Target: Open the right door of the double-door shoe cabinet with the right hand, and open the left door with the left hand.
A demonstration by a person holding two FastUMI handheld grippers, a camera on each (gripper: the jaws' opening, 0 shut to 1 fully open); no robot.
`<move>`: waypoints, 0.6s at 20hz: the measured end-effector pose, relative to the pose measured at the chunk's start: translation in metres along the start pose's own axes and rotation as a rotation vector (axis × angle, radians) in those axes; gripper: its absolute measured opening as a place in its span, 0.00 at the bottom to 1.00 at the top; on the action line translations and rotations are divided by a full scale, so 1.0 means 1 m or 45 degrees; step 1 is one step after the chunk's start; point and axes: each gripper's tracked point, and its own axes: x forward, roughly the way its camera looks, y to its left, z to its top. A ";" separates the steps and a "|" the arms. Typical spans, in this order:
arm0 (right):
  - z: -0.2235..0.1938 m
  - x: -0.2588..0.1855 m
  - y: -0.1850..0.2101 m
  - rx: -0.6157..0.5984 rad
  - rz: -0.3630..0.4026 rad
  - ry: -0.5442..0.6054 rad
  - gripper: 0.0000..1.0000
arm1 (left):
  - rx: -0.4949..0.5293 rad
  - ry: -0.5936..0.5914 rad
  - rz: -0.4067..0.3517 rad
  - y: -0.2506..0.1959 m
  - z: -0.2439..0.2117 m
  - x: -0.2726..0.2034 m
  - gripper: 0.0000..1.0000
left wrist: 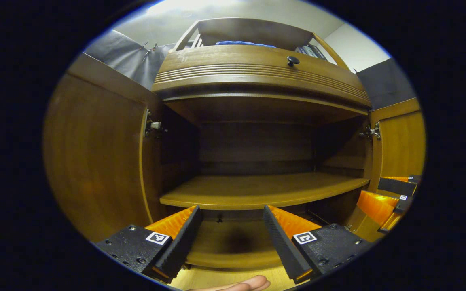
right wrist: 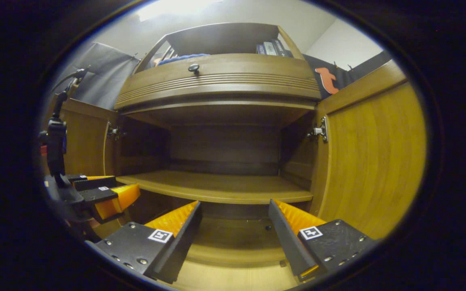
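While both doors stand swung wide, the shoe cabinet [left wrist: 257, 72] sits straight ahead of both cameras — interior dark, one shelf [left wrist: 263, 190] across the middle. Left door [left wrist: 95, 153] hangs open on its hinge [left wrist: 152, 126] in the left gripper view; right door [right wrist: 372, 157] open at the right of the right gripper view. Left gripper [left wrist: 232, 236]: jaws spread wide, holding nothing, aimed at the lower compartment. Right gripper [right wrist: 235, 238]: jaws wide too, nothing between them. Round knob [left wrist: 293, 61] on the drawer front above. A fingertip [left wrist: 249, 284] shows at the bottom edge of the left gripper view.
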 end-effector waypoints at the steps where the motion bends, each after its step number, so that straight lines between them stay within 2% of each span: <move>1: -0.002 -0.002 -0.001 -0.003 -0.001 0.009 0.94 | -0.001 -0.002 -0.010 -0.002 0.002 -0.003 0.95; 2: -0.005 -0.004 -0.001 -0.007 -0.004 0.021 0.94 | -0.006 -0.007 -0.028 -0.005 0.003 -0.006 0.92; 3: -0.008 -0.007 -0.001 -0.005 -0.007 0.034 0.94 | -0.015 -0.006 -0.046 -0.008 0.004 -0.009 0.92; 4: -0.010 -0.011 -0.002 0.001 -0.009 0.043 0.98 | -0.019 -0.006 -0.060 -0.011 0.005 -0.012 0.92; 5: -0.011 -0.014 -0.003 0.008 -0.008 0.046 0.98 | -0.016 -0.013 -0.072 -0.013 0.007 -0.014 0.95; 8: -0.008 -0.024 -0.009 0.026 -0.020 0.034 0.98 | 0.011 -0.028 -0.071 -0.017 0.010 -0.022 0.92; 9: -0.009 -0.027 -0.012 0.029 -0.026 0.033 0.94 | 0.024 -0.037 -0.072 -0.019 0.012 -0.025 0.92; 12: -0.007 -0.034 -0.018 0.032 -0.037 0.027 0.98 | 0.063 -0.060 -0.076 -0.024 0.013 -0.045 0.92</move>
